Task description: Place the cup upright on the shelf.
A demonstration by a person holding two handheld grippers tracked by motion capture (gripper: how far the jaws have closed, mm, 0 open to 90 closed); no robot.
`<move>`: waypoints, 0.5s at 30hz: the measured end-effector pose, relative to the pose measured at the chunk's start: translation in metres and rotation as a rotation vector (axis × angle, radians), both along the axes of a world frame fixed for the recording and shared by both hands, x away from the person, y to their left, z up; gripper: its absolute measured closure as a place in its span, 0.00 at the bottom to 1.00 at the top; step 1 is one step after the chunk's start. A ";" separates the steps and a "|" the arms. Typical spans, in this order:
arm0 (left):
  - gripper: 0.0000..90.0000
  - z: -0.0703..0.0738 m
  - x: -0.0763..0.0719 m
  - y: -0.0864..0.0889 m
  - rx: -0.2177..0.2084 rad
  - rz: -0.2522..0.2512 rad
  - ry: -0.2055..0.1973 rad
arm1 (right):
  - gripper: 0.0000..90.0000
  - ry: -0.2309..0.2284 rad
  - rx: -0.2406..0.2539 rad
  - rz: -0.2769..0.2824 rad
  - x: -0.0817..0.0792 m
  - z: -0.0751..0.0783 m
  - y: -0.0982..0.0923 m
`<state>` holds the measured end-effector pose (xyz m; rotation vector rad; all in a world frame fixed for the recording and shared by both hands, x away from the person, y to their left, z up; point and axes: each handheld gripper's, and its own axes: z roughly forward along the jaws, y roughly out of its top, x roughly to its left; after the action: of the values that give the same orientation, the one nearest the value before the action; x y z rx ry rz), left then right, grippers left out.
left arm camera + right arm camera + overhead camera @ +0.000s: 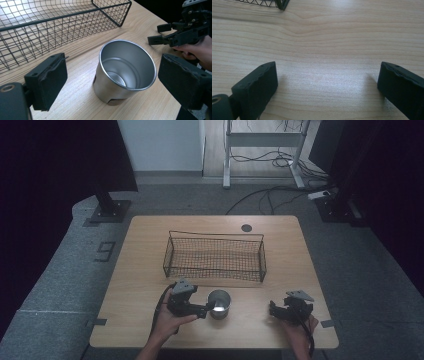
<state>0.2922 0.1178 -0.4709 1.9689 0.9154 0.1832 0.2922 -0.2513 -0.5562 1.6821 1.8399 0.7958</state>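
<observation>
Resting on the near left part of the pale wooden table (140,270), the person's left hand (167,322) held the left gripper (205,310) pointed to the right at a shiny, round, open-topped metal cup (219,303) that stood upright near the table's front edge, just in front of a black, rectangular wire-mesh basket (215,257). In the left gripper view the two black jaws stood wide apart, one on each side of the cup (125,72), with a clear gap between each pad and the cup's wall, so the gripper had hold of nothing. The basket (50,27) lay behind the cup with nothing visible inside it, and the cup showed a bare, gleaming inside. Farther to the right, well apart from the cup, the person's right hand (300,330) held the right gripper (273,310) low over the table, pointed leftward. In the right gripper view its jaws were spread wide over bare wood grain (319,50) and gripped nothing, with a corner of the basket (282,3) at the top edge
</observation>
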 end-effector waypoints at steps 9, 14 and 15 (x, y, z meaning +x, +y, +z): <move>0.05 -0.004 0.000 -0.012 0.023 -0.015 0.007 | 0.03 0.000 0.000 -0.001 0.000 0.000 0.000; 0.03 -0.006 0.001 -0.019 0.028 -0.028 0.016 | 0.03 0.000 0.000 -0.002 0.000 0.000 0.000; 0.03 -0.006 0.001 -0.019 0.028 -0.028 0.016 | 0.03 -0.001 -0.001 -0.001 0.000 0.000 0.000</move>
<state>0.2932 0.0992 -0.4773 2.0106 0.8996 0.1657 0.2922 -0.2514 -0.5562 1.6816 1.8384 0.7948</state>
